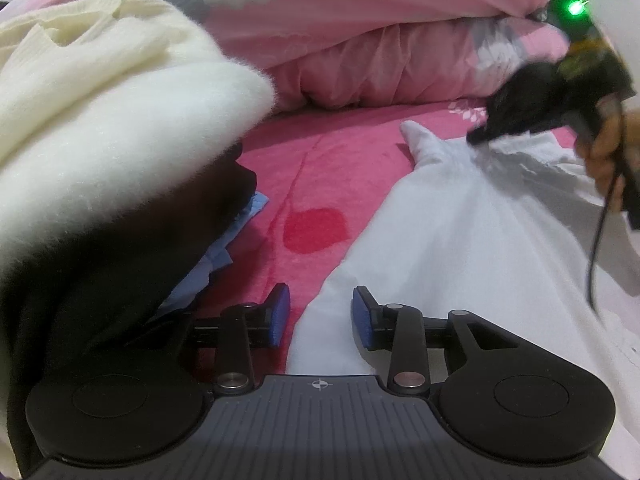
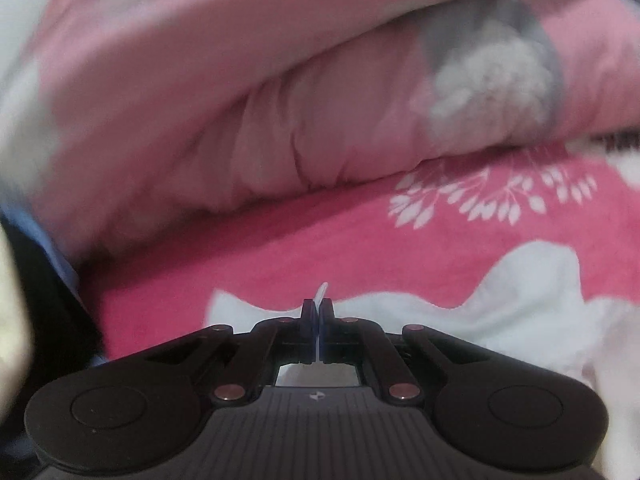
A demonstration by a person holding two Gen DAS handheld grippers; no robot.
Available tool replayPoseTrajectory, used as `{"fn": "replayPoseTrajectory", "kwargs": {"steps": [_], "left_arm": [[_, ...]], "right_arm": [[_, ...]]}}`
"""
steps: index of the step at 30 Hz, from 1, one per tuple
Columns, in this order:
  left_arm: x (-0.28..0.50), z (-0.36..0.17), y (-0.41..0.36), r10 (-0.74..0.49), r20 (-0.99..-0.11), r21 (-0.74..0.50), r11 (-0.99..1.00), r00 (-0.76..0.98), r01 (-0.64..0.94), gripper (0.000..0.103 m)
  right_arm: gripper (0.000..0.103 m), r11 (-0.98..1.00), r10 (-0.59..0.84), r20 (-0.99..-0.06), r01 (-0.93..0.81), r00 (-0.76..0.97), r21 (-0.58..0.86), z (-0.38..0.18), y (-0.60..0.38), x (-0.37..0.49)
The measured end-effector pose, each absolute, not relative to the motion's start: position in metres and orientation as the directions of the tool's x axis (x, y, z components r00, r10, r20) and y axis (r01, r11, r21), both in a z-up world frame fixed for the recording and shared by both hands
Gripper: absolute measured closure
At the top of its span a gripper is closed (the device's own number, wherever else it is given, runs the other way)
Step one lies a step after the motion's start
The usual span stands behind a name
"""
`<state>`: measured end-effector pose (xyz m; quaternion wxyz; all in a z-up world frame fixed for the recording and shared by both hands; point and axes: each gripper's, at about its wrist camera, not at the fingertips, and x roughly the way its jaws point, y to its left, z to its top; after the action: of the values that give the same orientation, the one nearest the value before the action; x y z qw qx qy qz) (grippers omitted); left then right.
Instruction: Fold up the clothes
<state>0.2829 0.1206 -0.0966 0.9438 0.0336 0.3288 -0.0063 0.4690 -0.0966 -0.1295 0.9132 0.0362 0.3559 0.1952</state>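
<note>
A white garment [image 1: 460,220] lies spread on the pink bed sheet [image 1: 320,168], with a narrow end pointing away toward the duvet. My left gripper [image 1: 320,316] stands open low over the garment's near left edge, and its blue pads [image 1: 362,320] are apart without pressing the cloth. My right gripper [image 1: 480,138], held by a hand [image 1: 604,152], sits at the garment's far right part. In the right wrist view the right gripper [image 2: 318,308] is shut, with a thin fold of the white garment [image 2: 400,312] pinched between its pads.
A pile at the left holds a fuzzy cream sweater [image 1: 120,120] over a black garment [image 1: 100,260] and a light blue cloth [image 1: 224,248]. A bunched pink flowered duvet [image 1: 360,60] runs along the far side. A black cable [image 1: 596,248] hangs from the right gripper.
</note>
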Motion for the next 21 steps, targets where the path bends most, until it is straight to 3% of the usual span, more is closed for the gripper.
{"fn": "replayPoseTrajectory", "kwargs": {"steps": [2,5,10,14,17,21], "left_arm": [[0.283,-0.096,0.121,0.009,-0.621,0.059,0.998,0.783,0.035,0.068],[0.282,-0.096,0.121,0.008,-0.621,0.059,0.998,0.784,0.037,0.067],[0.282,-0.096,0.121,0.007,-0.621,0.06,0.997,0.784,0.038,0.067],[0.283,-0.095,0.121,0.004,-0.622,0.06,0.997,0.783,0.042,0.067],[0.282,-0.091,0.122,-0.009,-0.621,0.051,0.997,0.784,0.052,0.066],[0.271,-0.078,0.121,-0.049,-0.594,0.01,0.998,0.803,0.068,0.065]], "right_arm": [[0.099,0.938,0.313,-0.674,-0.329,0.67,0.108,-0.137,-0.088,0.47],[0.087,0.948,0.298,-0.664,-0.291,0.686,0.126,-0.124,-0.1,0.464],[0.087,0.867,0.492,-0.678,-0.237,0.546,0.439,-0.058,-0.164,0.437],[0.084,0.727,0.676,-0.62,-0.226,0.398,0.648,-0.008,-0.205,0.387],[0.067,0.715,0.697,-0.629,-0.26,0.345,0.649,0.006,-0.22,0.333],[0.067,0.794,0.607,-0.727,-0.292,0.321,0.533,-0.02,-0.215,0.278]]}}
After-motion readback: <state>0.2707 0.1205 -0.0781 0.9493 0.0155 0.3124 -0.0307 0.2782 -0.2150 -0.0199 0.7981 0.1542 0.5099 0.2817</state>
